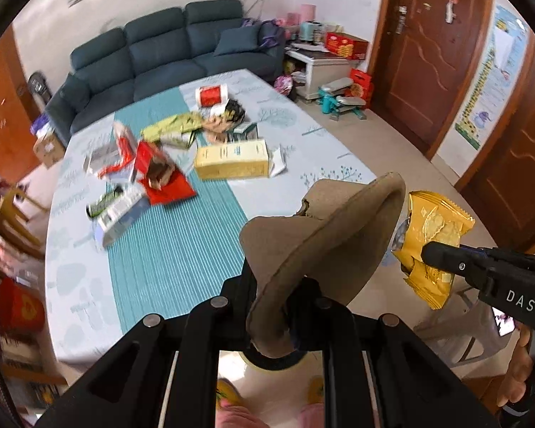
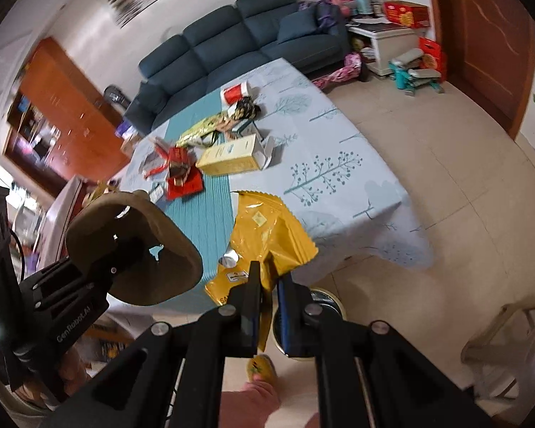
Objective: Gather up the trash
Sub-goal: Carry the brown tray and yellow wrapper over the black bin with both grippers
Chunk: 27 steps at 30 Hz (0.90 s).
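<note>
Left claw (image 1: 285, 306) clamps brown cardboard scrap (image 1: 324, 235), right claw (image 2: 267, 285) pinches yellow wrapper (image 2: 267, 228); both lifted off table (image 2: 339, 164), likely for binning.

Both tools hang off the near edge of the desk (image 2: 356, 192), over bare floor (image 2: 428, 164). The left tool (image 1: 289, 306) carries a curled brown cardboard piece (image 1: 324, 235) that blocks much of its forward view; the right tool (image 2: 267, 285) carries a yellow wrapper (image 2: 267, 235). The two loads sit near each other, with a narrow gap between them. Below them on the floor stands a round dark bin (image 2: 324, 299), partly hidden by the right tool. A white plastic stool (image 2: 510, 339) stands to the right. The near half of the desk is bare; further in, a litter pile (image 1: 153, 164) and a yellow box (image 1: 232, 158) crowd the middle.
</note>
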Available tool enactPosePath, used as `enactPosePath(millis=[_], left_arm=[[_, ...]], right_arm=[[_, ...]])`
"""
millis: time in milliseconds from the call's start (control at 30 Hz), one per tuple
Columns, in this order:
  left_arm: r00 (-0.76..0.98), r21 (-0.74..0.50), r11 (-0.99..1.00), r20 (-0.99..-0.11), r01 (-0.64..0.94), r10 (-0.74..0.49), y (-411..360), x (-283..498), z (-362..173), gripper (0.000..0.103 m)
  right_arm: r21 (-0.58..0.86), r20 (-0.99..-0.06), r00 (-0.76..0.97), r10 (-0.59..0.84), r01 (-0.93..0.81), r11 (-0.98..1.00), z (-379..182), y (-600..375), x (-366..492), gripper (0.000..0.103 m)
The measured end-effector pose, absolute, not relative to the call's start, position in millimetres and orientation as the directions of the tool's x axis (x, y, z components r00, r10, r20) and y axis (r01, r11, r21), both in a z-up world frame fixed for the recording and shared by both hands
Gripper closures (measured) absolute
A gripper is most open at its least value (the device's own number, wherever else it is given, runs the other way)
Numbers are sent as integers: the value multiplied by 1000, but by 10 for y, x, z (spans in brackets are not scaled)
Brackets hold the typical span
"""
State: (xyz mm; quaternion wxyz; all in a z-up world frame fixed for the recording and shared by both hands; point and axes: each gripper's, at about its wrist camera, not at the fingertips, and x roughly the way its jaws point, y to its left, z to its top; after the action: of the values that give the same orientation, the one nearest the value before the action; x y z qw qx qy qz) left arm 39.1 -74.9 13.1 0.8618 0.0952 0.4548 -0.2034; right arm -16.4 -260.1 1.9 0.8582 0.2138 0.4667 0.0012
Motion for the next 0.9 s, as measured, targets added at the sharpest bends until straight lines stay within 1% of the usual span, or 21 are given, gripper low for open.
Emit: enactPosePath(millis=[200, 333, 500, 700, 900], left_arm=[[490, -58, 941, -842, 334, -226, -762, 206, -150, 90], [452, -51, 958, -873, 283, -180, -747, 117, -425, 90], [412, -25, 964, -901, 264, -136, -755, 36, -800, 90], [355, -18, 968, -929, 250, -108, -731, 65, -1392, 90], [317, -31, 973, -943, 229, -104, -669, 141, -2206, 90]], right_arm=[[366, -827, 502, 254, 136, 921, -259, -2727, -230, 95], [370, -845, 454, 284, 112, 922, -493, -2719, -261, 95], [363, -869, 392, 301, 94, 927, -879, -2636, -270, 95], [350, -891, 348, 292, 115, 930, -1430, -2540, -271, 95], [298, -917, 314, 247, 125, 946, -2172, -2398, -207, 95]])
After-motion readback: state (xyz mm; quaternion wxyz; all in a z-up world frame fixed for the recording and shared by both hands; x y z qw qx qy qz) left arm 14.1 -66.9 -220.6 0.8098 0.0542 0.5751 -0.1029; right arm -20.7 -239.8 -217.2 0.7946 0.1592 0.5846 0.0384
